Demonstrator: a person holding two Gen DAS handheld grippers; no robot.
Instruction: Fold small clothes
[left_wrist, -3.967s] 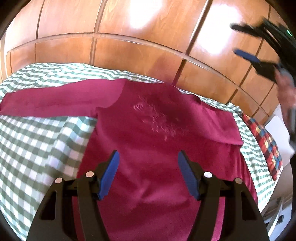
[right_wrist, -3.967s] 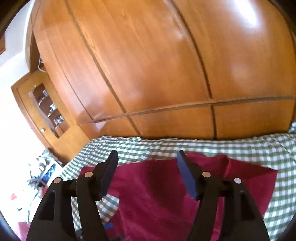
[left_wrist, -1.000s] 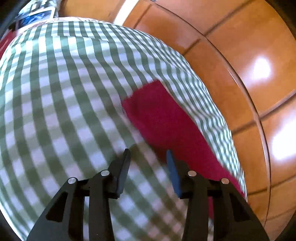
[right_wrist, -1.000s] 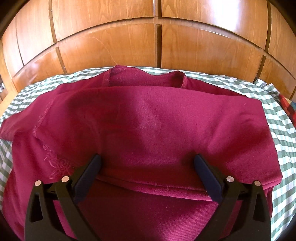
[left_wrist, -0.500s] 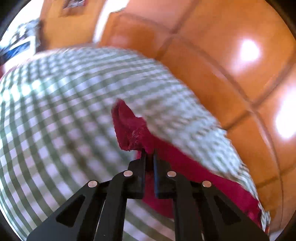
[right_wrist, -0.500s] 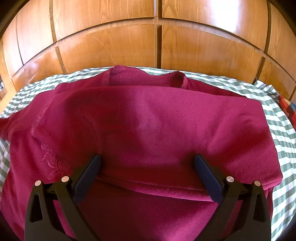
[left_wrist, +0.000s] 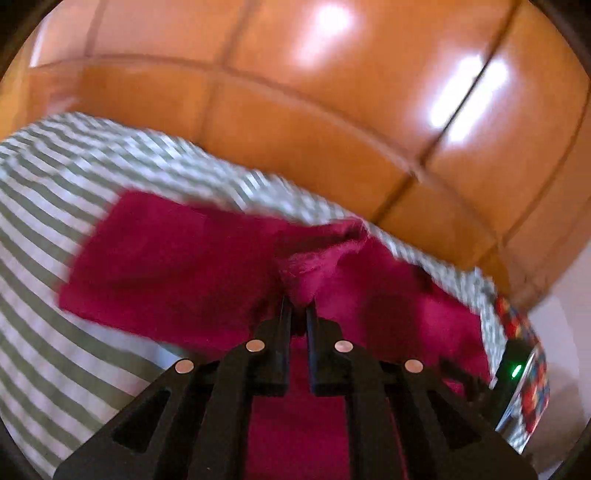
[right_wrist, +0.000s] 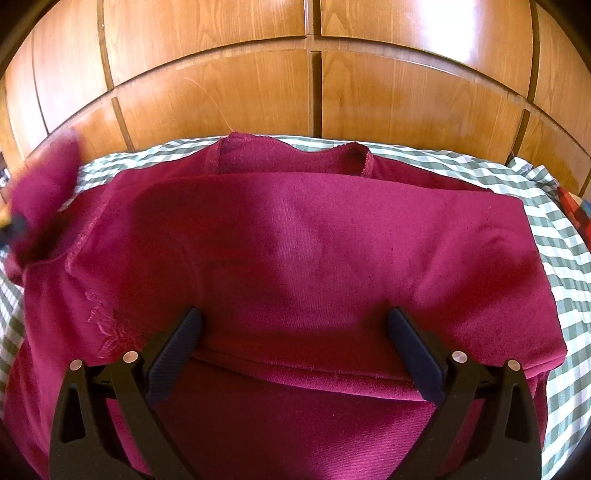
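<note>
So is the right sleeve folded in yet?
Folded: the right sleeve lies flat across the sweater chest, cuff edge toward the camera.

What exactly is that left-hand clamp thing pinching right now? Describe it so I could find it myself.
Start at the green checked bedspread in front of the wooden wardrobe doors. On it lies a dark red sweater, one sleeve folded flat across its body. The other sleeve is the one the left gripper pinches: it alone is bunched and lifted off the bed.
</note>
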